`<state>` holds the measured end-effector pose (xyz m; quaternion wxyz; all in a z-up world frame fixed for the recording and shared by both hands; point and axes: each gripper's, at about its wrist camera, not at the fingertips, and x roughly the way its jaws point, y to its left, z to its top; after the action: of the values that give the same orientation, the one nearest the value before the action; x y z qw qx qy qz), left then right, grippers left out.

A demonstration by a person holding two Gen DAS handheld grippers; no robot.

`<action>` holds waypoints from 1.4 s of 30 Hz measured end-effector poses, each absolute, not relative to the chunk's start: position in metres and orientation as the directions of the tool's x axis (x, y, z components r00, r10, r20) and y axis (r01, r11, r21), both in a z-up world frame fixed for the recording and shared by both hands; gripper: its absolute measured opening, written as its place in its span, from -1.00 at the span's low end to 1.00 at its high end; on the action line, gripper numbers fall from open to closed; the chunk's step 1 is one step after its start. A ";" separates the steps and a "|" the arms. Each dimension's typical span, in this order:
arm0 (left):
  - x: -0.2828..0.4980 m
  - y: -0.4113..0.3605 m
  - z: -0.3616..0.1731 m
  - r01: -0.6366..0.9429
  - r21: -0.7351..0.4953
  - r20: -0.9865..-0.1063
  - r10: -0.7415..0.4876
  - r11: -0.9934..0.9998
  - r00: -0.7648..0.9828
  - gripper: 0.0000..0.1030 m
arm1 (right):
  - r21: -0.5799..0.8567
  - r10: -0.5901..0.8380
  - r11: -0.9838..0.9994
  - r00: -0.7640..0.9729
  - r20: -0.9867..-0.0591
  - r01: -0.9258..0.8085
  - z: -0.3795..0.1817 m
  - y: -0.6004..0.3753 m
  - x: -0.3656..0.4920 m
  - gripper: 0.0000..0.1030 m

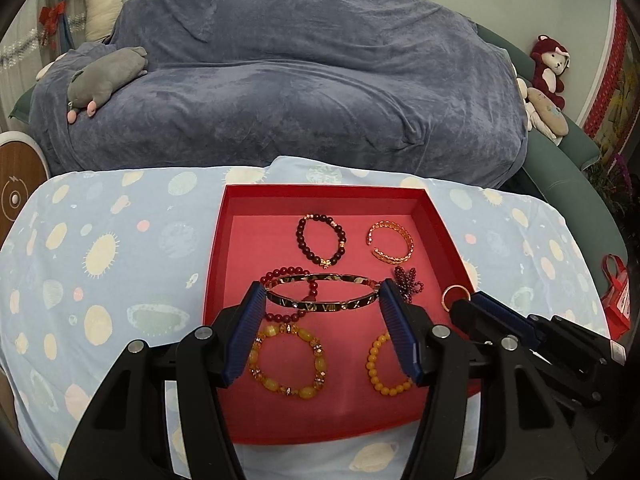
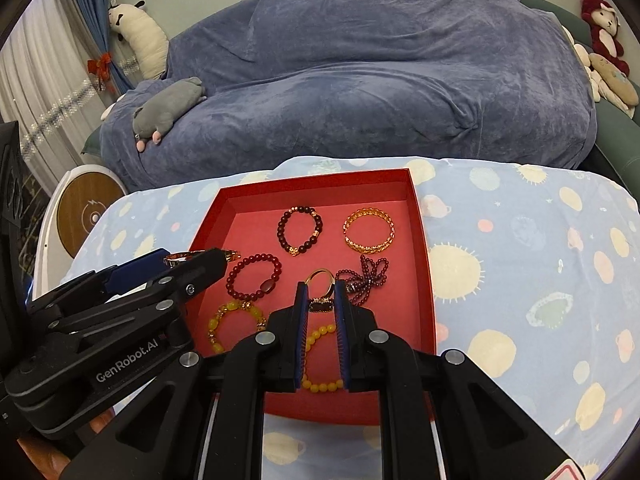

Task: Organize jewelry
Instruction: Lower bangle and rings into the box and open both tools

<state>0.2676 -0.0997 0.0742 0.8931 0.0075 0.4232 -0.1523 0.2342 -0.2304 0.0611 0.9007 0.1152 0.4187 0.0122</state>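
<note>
A red tray (image 1: 216, 240) (image 2: 424, 240) lies on the patterned cloth with several bracelets in it. My left gripper (image 1: 322, 289) is shut on a gold and black bangle (image 1: 320, 307) with Roman numerals, held by its two ends over the tray's near half. My right gripper (image 2: 320, 286) is shut on a gold ring (image 2: 316, 274) with a dark stone, above the tray's middle. In the left wrist view the right gripper (image 1: 466, 300) and the ring (image 1: 456, 287) show at the tray's right rim. In the right wrist view the left gripper (image 2: 208, 258) holds the bangle (image 2: 180, 258) at the left rim.
In the tray lie a dark bead bracelet (image 1: 322, 246), a gold cuff (image 1: 390, 242), a red bead bracelet (image 2: 254, 280), a garnet strand (image 2: 366, 280) and two yellow bead bracelets (image 1: 288, 360) (image 1: 384, 364). A covered sofa (image 1: 320, 80) with plush toys stands behind the table.
</note>
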 end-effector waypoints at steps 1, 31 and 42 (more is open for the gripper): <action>0.272 -0.100 0.071 0.275 -0.113 -0.761 -0.262 0.955 0.594 0.09 | 0.219 0.120 0.973 0.646 -0.753 0.075 0.058 -0.231 0.239 -0.75; 0.308 -0.089 0.013 0.233 -0.113 -0.816 -0.224 0.966 0.534 0.09 | 0.228 0.145 0.971 0.576 -0.804 0.075 0.003 -0.222 0.281 -0.71; 0.296 -0.085 0.028 0.217 -0.113 -0.805 -0.217 0.970 0.552 0.13 | 0.208 0.111 0.973 0.599 -0.793 0.096 0.019 -0.222 0.265 -0.47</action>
<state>0.2963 -0.0853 0.0279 0.8809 -0.0001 0.4571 -0.1231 0.2647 -0.2220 0.0193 0.8866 0.1154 0.4479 0.0041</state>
